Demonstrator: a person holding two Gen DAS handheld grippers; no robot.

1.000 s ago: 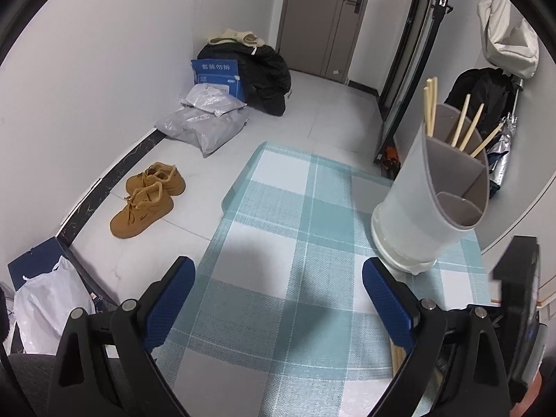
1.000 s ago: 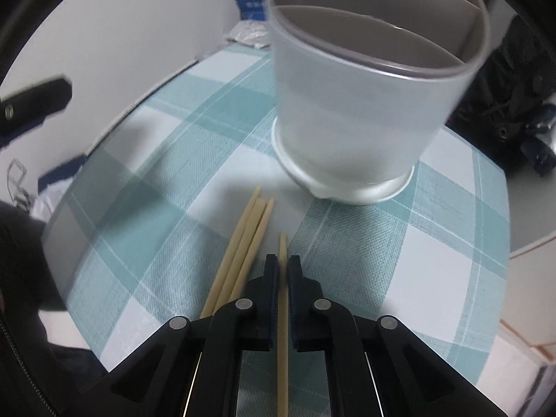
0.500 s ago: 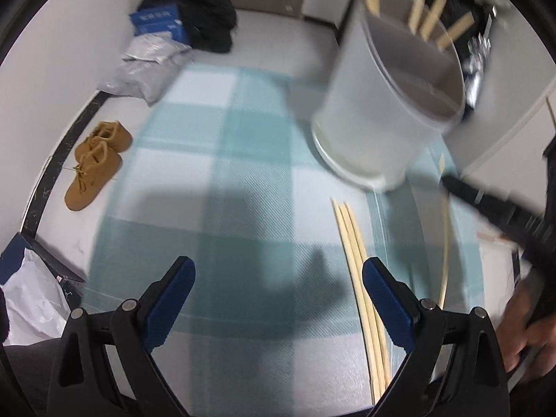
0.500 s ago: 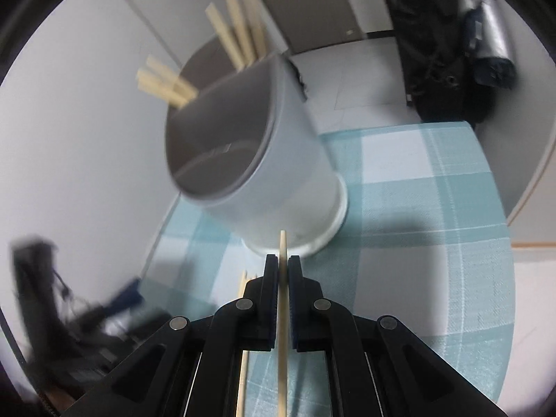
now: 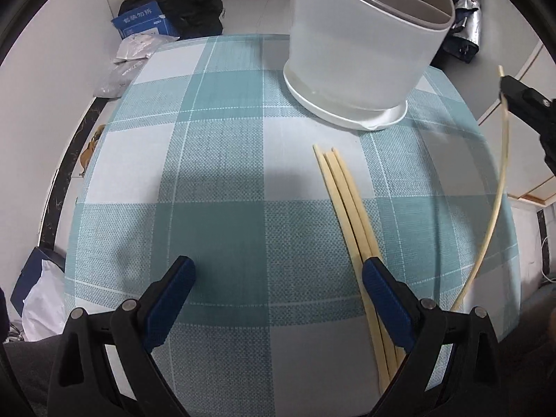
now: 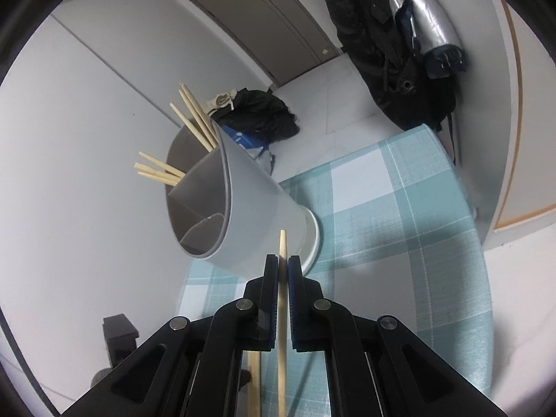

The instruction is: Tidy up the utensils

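Six chopsticks (image 6: 180, 139) stand in the divided white holder (image 6: 250, 208) at centre frame, three more (image 5: 351, 215) on the bench; right gripper (image 6: 283, 264) clamps one chopstick (image 6: 282, 312), left gripper (image 5: 278, 274) spread empty.

A teal-and-white checked tablecloth (image 5: 222, 160) is covering the table. Beyond it, a black bag (image 5: 180, 3) and a blue box (image 5: 142, 22) are sitting on the floor beside grey plastic parcels (image 5: 128, 59). Dark coats (image 6: 382, 52) are hanging near a closed door (image 6: 250, 10).
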